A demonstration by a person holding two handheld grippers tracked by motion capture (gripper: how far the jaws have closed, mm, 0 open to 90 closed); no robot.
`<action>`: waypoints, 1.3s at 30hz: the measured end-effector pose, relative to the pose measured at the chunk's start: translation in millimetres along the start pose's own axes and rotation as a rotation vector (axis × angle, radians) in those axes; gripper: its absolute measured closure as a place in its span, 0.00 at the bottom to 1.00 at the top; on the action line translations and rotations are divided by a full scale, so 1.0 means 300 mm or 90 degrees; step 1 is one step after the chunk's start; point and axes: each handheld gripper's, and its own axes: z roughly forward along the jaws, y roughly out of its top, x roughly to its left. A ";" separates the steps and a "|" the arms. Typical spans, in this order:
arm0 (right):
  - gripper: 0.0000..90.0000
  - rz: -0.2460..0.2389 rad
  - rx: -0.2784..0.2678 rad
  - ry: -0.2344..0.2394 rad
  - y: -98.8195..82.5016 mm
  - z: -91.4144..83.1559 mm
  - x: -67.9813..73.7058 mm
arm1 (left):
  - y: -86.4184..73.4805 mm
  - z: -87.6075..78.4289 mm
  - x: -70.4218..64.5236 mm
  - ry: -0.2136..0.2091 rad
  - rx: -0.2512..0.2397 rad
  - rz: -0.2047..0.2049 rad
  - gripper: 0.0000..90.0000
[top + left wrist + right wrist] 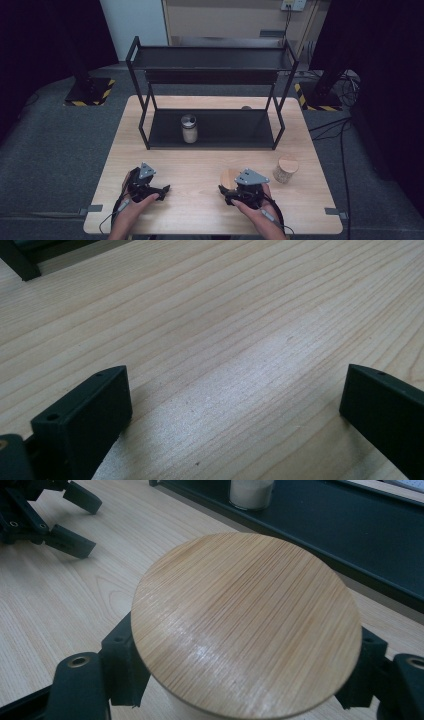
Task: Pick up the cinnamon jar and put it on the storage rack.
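Gripping bamboo-lid jar (246, 625) w/ R tool (245, 680) | L tool (235, 410) open, on table (225, 315)

High view down over table (200, 170), tool views low, close, sharing the tabletop

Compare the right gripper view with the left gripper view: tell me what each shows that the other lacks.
Right gripper view alone: a jar's round wooden lid clamped by the right hand-held gripper, a white-filled jar on the black shelf, and the left hand-held gripper farther off. Left gripper view alone: that gripper's open jaws over bare wood. Both share the wooden table.
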 end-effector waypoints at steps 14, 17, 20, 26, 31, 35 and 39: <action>0.29 -0.002 0.006 -0.002 0.038 0.033 0.001 | 0.003 0.002 0.000 0.000 0.001 0.001 0.00; 0.29 -0.001 0.005 -0.003 0.052 0.042 -0.002 | 0.004 0.004 0.001 -0.001 0.000 0.002 0.00; 0.29 0.002 0.005 -0.006 0.067 0.053 -0.007 | 0.006 0.006 0.004 -0.003 0.000 0.002 0.00; 0.29 0.003 0.006 -0.014 0.091 0.073 -0.018 | 0.008 0.007 0.006 -0.005 0.000 0.004 0.00; 0.29 0.006 0.005 -0.018 0.106 0.090 -0.034 | 0.009 0.009 0.008 -0.005 0.000 0.005 0.00; 0.29 0.010 0.007 -0.020 0.116 0.105 -0.045 | 0.010 0.010 0.007 -0.005 0.000 0.005 0.00; 0.28 0.014 0.003 -0.024 0.123 0.116 -0.055 | 0.011 0.010 0.008 -0.006 0.000 0.005 0.00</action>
